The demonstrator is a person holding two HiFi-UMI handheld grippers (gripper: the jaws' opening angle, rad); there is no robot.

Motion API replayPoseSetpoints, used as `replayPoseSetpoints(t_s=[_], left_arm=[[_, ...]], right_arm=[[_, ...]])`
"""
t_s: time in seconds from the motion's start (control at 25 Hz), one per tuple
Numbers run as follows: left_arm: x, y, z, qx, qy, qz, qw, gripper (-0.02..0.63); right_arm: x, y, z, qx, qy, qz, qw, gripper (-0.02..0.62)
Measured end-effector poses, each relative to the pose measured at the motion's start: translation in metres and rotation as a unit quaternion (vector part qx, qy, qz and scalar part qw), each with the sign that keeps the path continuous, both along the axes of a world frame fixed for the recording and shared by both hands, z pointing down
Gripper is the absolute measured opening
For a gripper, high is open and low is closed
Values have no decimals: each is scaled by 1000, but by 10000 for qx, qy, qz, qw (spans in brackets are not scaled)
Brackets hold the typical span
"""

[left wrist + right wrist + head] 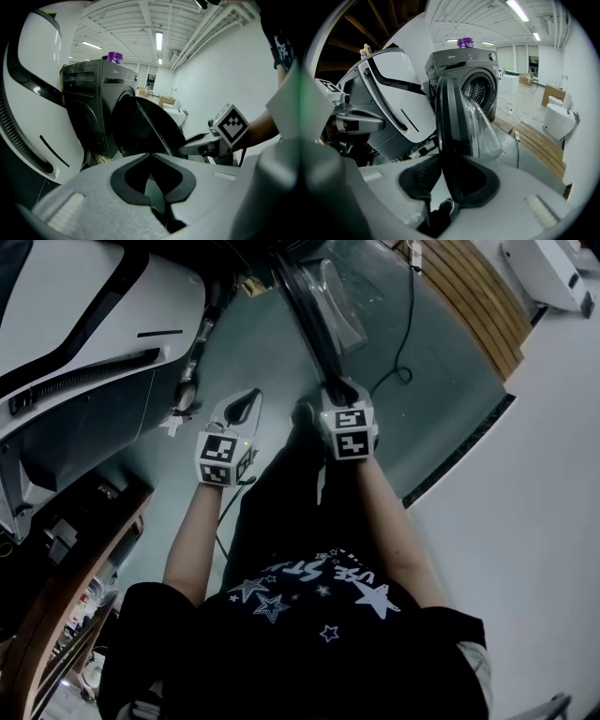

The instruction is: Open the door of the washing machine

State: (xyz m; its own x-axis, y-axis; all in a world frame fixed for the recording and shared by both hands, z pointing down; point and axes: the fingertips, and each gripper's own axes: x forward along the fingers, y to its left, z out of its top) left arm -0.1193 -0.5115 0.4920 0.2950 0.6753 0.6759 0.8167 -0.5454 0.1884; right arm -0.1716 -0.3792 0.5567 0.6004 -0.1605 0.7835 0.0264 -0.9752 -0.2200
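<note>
The dark grey front-loading washing machine (461,65) stands with its drum mouth (480,91) exposed; its black round door with bulging clear glass (451,136) hangs wide open.

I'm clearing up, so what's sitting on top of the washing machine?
A purple object stands on top of the washing machine. The surface behind it cannot be seen from these angles.
</note>
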Motion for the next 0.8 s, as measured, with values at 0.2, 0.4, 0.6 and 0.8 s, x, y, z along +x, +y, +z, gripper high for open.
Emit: replayPoseSetpoints(t_s=[0.2,0.4,0.6,0.8], left_arm=[[-14,-24,3,307,49,-265,9992,11],[-19,-53,1,322,84,-798,9963,11],[-25,-66,-1,340,52,-1016,9942,11],[-25,-86,6,211,-145,-923,9954,11]], right_arm=[[2,-29,-2,219,159,61,9996,120],[9,-56,2,240,264,29,9994,124],[12,-79,-1,378,237,-100,9990,127],[20,-104,-2,364,309,30,9989,129]])
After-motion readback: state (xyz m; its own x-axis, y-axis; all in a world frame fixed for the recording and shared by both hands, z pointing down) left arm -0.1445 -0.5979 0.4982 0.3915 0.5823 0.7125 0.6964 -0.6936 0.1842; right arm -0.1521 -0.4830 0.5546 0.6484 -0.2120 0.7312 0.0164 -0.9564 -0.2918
